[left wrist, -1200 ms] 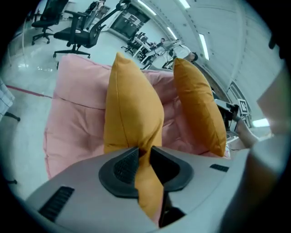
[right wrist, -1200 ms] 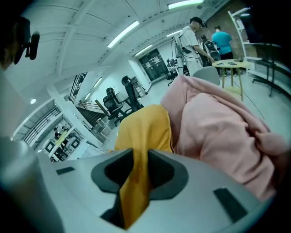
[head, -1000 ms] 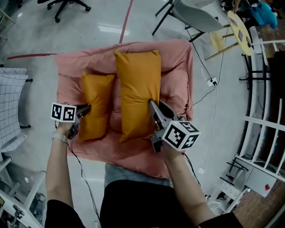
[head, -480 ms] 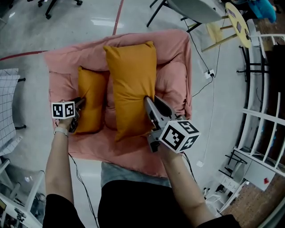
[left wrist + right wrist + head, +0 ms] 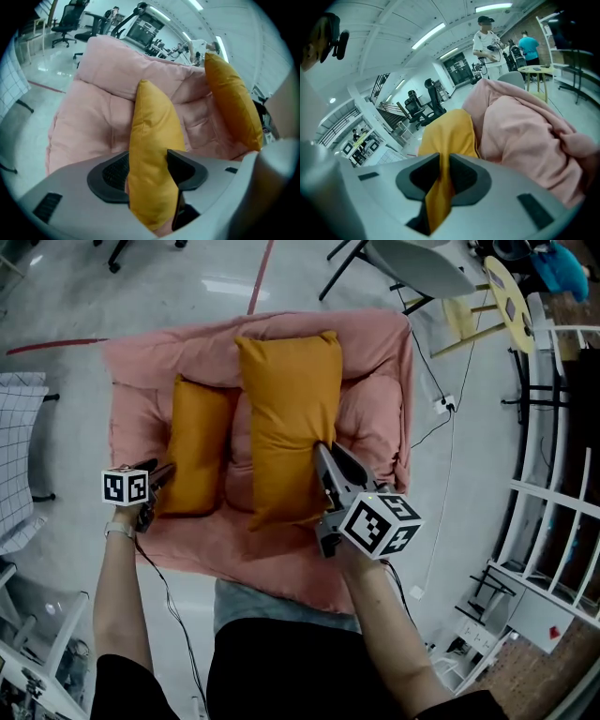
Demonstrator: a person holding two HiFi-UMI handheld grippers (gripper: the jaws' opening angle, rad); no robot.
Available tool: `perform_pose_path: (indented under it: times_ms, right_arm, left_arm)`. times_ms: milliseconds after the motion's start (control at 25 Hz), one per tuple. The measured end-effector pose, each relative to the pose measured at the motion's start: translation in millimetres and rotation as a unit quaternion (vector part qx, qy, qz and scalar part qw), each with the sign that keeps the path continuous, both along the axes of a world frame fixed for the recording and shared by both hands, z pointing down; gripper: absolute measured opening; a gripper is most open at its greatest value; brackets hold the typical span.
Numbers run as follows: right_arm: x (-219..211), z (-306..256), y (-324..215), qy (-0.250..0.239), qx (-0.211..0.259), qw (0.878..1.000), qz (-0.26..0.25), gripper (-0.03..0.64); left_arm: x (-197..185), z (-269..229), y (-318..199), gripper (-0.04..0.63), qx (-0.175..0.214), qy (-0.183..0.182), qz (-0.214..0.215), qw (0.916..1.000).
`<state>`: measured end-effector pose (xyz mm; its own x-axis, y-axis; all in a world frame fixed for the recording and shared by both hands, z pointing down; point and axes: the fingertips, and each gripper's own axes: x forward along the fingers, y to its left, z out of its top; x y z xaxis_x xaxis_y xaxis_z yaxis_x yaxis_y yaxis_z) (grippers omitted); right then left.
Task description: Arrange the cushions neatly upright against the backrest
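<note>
My left hand-held gripper [image 5: 167, 471], jaws just opening, frees the small cushion [image 5: 197, 460] propped ahead. My right hand-held gripper [image 5: 323, 454], jaws just closing, pinches the large cushion [image 5: 291, 418]; I judge it unsettled.

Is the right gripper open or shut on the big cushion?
Shut: right gripper just closed further, its jaws pinching the big cushion.
</note>
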<state>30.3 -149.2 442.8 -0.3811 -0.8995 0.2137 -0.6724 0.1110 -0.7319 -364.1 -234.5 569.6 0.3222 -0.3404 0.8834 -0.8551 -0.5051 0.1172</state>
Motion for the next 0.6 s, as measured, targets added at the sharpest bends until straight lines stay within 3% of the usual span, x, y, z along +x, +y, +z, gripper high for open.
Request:
perform_pose_path:
  times_ms: [160,320,600]
  right_arm:
    - [-1.7,3.7,-0.7,0.024,-0.001,1.0,0.0,0.071]
    - [-3.8,9.9,-4.6,0.037,-0.007,0.999,0.002,0.06]
    - [-6.2,16.0,-8.2,0.046,-0.012,0.999,0.002,0.057]
  left_arm:
    - [-1.5,10.9,17.0,0.251,-0.04,0.078,-0.046,0.9951]
    - [2.9,26.1,21.9,0.244,-0.054,0.145,-0.105,0.9823]
    - [30.2,51.0,34.2,0.233,-0.027,0.193,-0.149,0.9693]
